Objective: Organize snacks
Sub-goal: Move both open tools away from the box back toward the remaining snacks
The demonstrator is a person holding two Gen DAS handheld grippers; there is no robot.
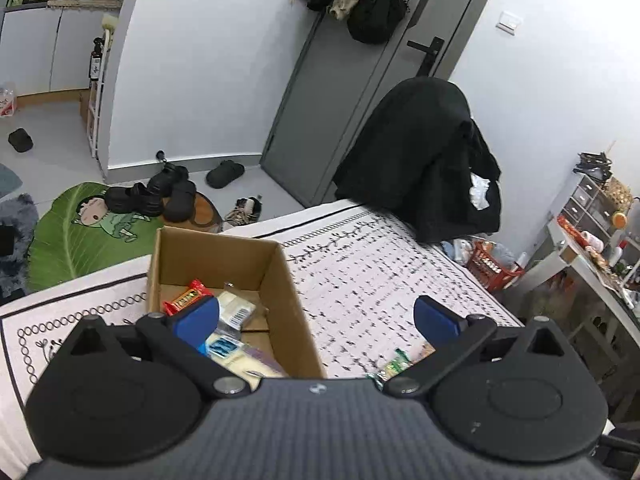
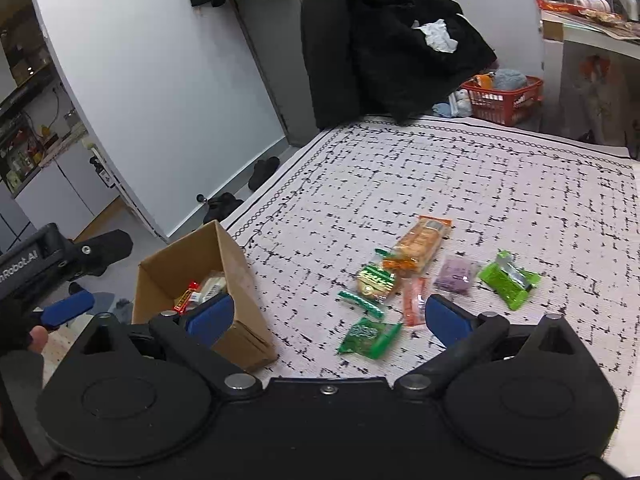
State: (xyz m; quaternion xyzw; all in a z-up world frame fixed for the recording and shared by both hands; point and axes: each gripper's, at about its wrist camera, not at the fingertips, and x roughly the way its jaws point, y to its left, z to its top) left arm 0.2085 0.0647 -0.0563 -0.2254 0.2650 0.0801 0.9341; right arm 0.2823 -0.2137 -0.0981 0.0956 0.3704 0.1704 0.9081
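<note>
- Cardboard box (image 2: 192, 280) sits at the left edge of the bench (image 2: 500, 184), w/ a red bar (image 1: 188, 298) and pale packets (image 1: 236, 308) inside; I see it just beyond my left hand-held gripper (image 1: 316, 316), under its left finger.
- Loose snacks lie right of the box, just ahead of my right hand-held gripper (image 2: 328, 312): dark green packet (image 2: 366, 338) nearest, round green-gold packet (image 2: 376, 282), orange biscuit pack (image 2: 422, 246), thin orange stick (image 2: 414, 300), purple packet (image 2: 456, 274), lime green packet (image 2: 508, 280) furthest right.
- Left hand-held gripper: jaws spread wide, nothing between them, touching nothing I can see.
- Right hand-held gripper: also wide open, empty, hovering above the snacks.
- Bench is covered w/ a white cloth w/ black dash pattern and bordered edge.
- Far side: black coat (image 2: 380, 48) draped over a chair, red basket (image 2: 504, 98) to its right, grey door (image 1: 344, 92); shoes (image 1: 160, 196) and a green leaf mat (image 1: 80, 236) on the floor at left.
</note>
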